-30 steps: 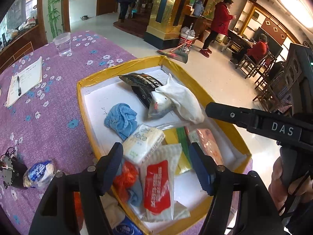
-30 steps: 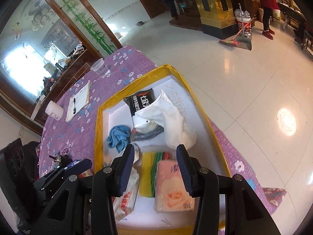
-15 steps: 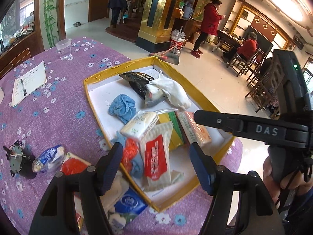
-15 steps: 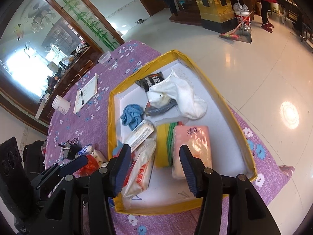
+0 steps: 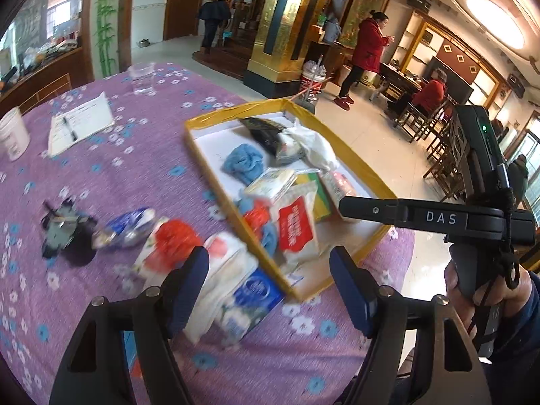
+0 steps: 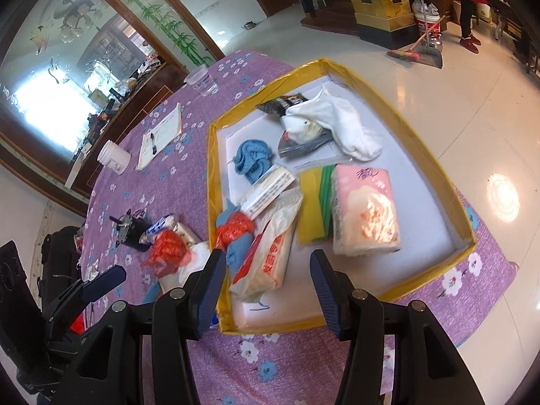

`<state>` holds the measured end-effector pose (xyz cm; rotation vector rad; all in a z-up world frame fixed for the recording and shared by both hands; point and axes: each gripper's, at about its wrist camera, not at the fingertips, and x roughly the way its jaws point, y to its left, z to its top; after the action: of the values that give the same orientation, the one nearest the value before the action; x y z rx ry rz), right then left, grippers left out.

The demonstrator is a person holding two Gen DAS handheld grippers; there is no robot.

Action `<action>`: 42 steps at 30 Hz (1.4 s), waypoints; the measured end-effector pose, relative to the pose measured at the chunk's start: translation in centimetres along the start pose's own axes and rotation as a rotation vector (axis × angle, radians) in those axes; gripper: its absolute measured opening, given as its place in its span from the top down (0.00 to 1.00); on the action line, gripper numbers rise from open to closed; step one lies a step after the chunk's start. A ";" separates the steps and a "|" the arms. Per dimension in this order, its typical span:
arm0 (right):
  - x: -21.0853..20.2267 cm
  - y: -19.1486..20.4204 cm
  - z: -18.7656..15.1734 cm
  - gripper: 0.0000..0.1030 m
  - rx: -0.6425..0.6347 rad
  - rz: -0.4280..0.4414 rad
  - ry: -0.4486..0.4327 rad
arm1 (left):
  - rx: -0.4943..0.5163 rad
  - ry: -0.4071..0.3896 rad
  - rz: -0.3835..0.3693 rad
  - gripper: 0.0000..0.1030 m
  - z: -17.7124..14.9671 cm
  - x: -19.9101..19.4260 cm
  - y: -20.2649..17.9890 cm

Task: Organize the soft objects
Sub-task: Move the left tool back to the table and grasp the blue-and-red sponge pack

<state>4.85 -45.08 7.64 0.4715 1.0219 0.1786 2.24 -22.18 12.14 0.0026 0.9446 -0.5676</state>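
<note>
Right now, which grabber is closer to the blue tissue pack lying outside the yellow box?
Left. The left gripper hangs just over the blue tissue pack, which shows between its opening, empty jaws. The right gripper sits farther off, over the yellow box, jaws empty.

tray (image 6: 422, 128) right side bare (left crowded)

Notepad (image 5: 81, 123) with pen (image 5: 70, 130) on purple flowered desk (image 5: 141, 155), between clear plastic cup (image 5: 143, 79) and white jar (image 5: 11, 135). Beyond, broom (image 6: 410, 52) and dustpan (image 6: 430, 55) on pale tiled floor (image 6: 472, 108) beside gold pillar (image 5: 280, 27).
</note>
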 end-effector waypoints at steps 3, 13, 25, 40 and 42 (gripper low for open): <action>0.1 0.9 -0.8 0.46 -0.021 0.008 0.009 | -0.024 -0.013 0.011 0.28 -1.5 -1.6 1.6; 0.3 2.4 -3.2 0.45 -0.048 0.014 0.042 | -0.211 0.032 0.094 0.24 -8.1 -4.0 8.5; 0.4 3.6 -5.3 0.43 -0.085 0.031 0.070 | -0.072 0.125 0.224 0.24 -8.6 -0.2 8.4; 0.7 7.2 -5.4 0.42 -0.194 0.062 0.068 | -0.168 0.120 0.305 0.53 -9.6 1.6 11.3; 1.4 8.3 -5.1 0.42 -0.217 0.070 0.077 | -0.193 0.108 0.309 0.53 -10.6 0.5 11.7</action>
<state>1.83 -35.70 8.13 0.3044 1.0480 0.3686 -0.23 -9.85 2.59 0.0058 1.0772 -0.1909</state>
